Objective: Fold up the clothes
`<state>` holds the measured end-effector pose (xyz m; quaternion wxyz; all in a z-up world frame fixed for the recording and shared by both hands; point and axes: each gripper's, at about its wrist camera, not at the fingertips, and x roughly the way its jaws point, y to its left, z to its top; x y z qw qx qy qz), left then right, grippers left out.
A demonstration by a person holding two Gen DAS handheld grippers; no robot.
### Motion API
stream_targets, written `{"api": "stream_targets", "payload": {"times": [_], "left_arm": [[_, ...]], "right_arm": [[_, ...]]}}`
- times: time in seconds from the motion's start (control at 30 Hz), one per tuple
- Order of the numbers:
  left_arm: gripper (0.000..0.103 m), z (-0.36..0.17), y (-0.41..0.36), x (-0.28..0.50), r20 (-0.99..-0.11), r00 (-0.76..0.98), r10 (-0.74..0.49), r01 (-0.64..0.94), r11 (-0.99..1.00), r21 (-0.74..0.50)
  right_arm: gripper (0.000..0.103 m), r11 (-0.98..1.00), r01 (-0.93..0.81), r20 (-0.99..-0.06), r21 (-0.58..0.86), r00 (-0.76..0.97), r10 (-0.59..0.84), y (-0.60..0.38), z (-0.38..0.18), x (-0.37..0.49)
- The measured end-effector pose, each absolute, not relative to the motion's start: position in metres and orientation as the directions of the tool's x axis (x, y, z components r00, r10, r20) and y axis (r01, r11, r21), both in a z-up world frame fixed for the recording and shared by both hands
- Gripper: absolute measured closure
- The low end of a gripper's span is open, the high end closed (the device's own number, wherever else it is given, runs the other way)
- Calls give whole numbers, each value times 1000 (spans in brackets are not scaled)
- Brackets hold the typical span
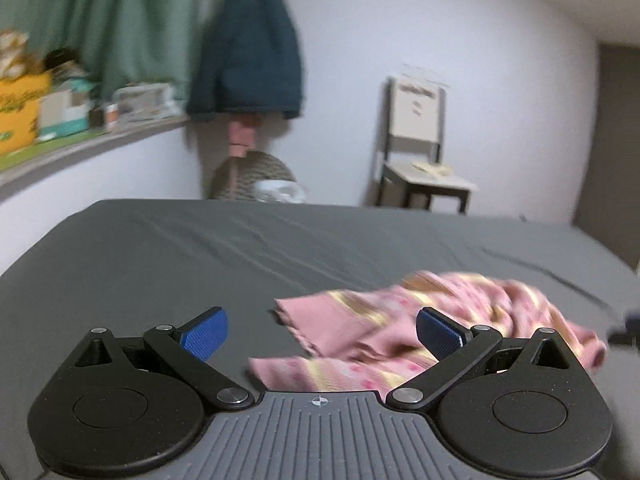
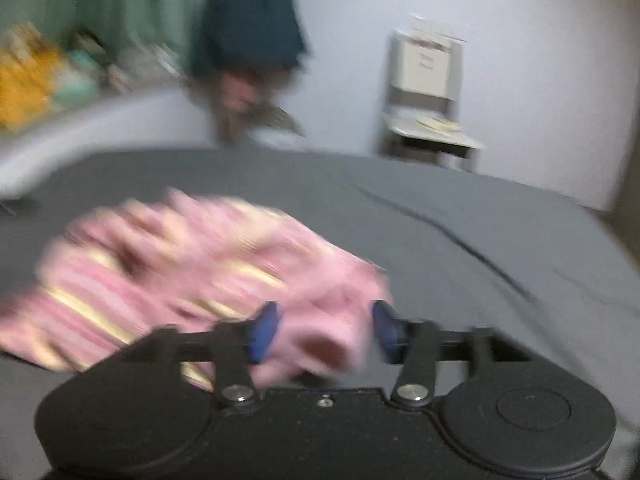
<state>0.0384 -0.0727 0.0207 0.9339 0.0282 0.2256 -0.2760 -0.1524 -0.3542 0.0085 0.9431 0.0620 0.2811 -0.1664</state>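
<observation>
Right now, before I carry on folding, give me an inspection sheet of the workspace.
Surface: grey bed sheet, lightly wrinkled.
Job's things: pink patterned garment, crumpled, unfolded.
Clutter: nothing seen on the bed besides the garment.
Grippers: left gripper open, holding nothing; right gripper open, cloth between its fingers, view blurred.
Cables: thin dark line across the sheet; cable or crease, cannot tell.
Surroundings: dark jacket hanging, green curtain, chair, boxes on shelf.
</observation>
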Motion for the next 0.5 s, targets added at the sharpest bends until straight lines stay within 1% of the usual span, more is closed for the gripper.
{"api": "stream_targets", "payload": {"times": [0.03, 0.13, 0.17, 0.2, 0.23, 0.27, 0.3, 0.37, 0.4, 0.43, 0.47, 0.5], "left_arm": [[0, 21, -79, 36, -440, 732, -520, 549, 833, -71], [0, 22, -91, 32, -455, 675, -581, 607, 788, -105], [0, 21, -94, 31, -465, 654, -596, 625, 773, -111], [0, 20, -97, 29, -476, 635, -608, 642, 758, -113], [0, 15, -100, 28, -495, 627, -602, 653, 753, -88], [0, 11, -103, 27, -513, 619, -594, 663, 746, -64], [0, 7, -106, 26, -532, 611, -586, 673, 738, -40], [0, -2, -111, 23, -567, 597, -568, 693, 721, 8], [1, -5, -113, 21, -581, 591, -559, 702, 711, 30], [9, -4, -114, 18, -574, 597, -561, 706, 707, 43], [15, 0, -114, 18, -563, 596, -573, 712, 701, 41], [20, 8, -108, 14, -529, 589, -611, 726, 687, 14]], "right_arm": [[48, 947, 314, -545, 73, 808, -225, -358, 11, -147], [48, 937, 273, -585, 217, 805, -100, -375, 3, -113], [48, 929, 270, -608, 253, 792, -64, -380, -2, -101], [49, 920, 288, -658, 265, 751, -46, -385, -11, -92], [56, 907, 321, -702, 273, 711, -41, -390, -19, -84], [82, 892, 333, -708, 306, 705, -20, -393, -22, -77], [89, 876, 321, -682, 360, 731, 13, -396, -20, -78], [92, 841, 288, -618, 458, 783, 68, -399, -14, -81], [94, 832, 259, -566, 491, 821, 78, -400, -4, -85], [94, 818, 222, -495, 530, 864, 87, -400, 8, -91], [95, 805, 182, -418, 565, 904, 89, -402, 20, -99], [95, 793, 141, -328, 593, 942, 77, -405, 35, -110]]}}
